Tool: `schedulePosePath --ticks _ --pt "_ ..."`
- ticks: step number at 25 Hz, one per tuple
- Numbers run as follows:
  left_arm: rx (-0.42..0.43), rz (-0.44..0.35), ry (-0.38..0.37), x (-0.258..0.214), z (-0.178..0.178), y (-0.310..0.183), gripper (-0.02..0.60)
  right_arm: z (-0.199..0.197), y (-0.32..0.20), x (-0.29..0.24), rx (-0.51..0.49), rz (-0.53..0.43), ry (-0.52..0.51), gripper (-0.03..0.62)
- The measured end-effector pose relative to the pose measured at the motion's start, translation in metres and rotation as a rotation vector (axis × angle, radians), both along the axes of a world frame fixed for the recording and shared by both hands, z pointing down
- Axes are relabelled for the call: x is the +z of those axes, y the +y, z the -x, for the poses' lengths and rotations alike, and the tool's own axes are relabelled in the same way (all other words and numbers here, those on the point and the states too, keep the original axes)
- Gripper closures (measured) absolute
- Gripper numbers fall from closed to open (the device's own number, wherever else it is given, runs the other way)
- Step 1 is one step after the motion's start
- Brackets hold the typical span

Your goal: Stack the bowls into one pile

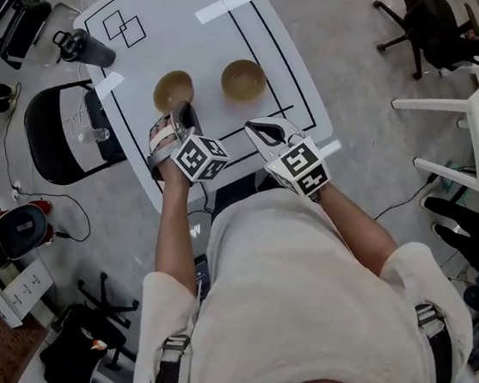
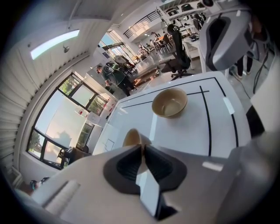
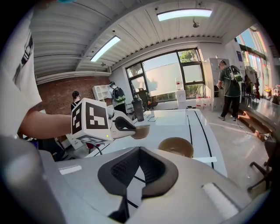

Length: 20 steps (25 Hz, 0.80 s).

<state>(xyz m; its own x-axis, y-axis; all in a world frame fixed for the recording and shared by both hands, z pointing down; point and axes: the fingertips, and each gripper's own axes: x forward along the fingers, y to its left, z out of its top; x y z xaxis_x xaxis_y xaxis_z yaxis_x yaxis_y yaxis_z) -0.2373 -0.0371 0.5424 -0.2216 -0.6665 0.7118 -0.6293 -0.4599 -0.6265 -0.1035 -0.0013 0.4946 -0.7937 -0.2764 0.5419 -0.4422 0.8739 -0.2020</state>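
A white table (image 1: 195, 44) marked with black lines is standing on a grey floor. It is sitting in a large open office with a brick wall (image 3: 57, 94), tall windows (image 3: 168, 74) and long ceiling lights (image 3: 183, 14). Three strips of pale tape (image 1: 229, 4) are lying on the tabletop, and one dark bottle (image 1: 85, 47) is standing at its far left corner. A black chair (image 1: 58, 135) is sitting against the table's left edge. In the right gripper view three people (image 3: 229, 87) are standing in the background.

Two brown bowls are showing, side by side but apart, in the marked area of the table. The left bowl (image 1: 171, 89) is being pinched at its near rim by the left gripper (image 1: 185, 113), whose jaws are pressing together on the thin wall. In the right gripper view this bowl seems to be hanging from the jaws, just off the tabletop. The right bowl (image 1: 243, 80) is resting upright and empty on the table, with nothing touching it.

Two grippers are in play, one in each hand. The right gripper (image 1: 260, 130) is hovering at the near edge of the table, short of the right bowl, with its jaws pressed together and nothing between them.
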Motion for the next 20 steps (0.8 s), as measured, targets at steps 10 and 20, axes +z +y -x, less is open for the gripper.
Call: schedulePosePath --ticks 10,20 --pt "0.031 -0.025 -0.026 -0.012 -0.027 0.008 0.558 -0.029 0.013 -0.002 0.033 -0.002 -0.011 0.595" --pt "0.101 -0.061 -0.047 -0.025 -0.062 0.001 0.558 -0.053 0.014 -0.007 0.077 -0.011 -0.02 0.595"
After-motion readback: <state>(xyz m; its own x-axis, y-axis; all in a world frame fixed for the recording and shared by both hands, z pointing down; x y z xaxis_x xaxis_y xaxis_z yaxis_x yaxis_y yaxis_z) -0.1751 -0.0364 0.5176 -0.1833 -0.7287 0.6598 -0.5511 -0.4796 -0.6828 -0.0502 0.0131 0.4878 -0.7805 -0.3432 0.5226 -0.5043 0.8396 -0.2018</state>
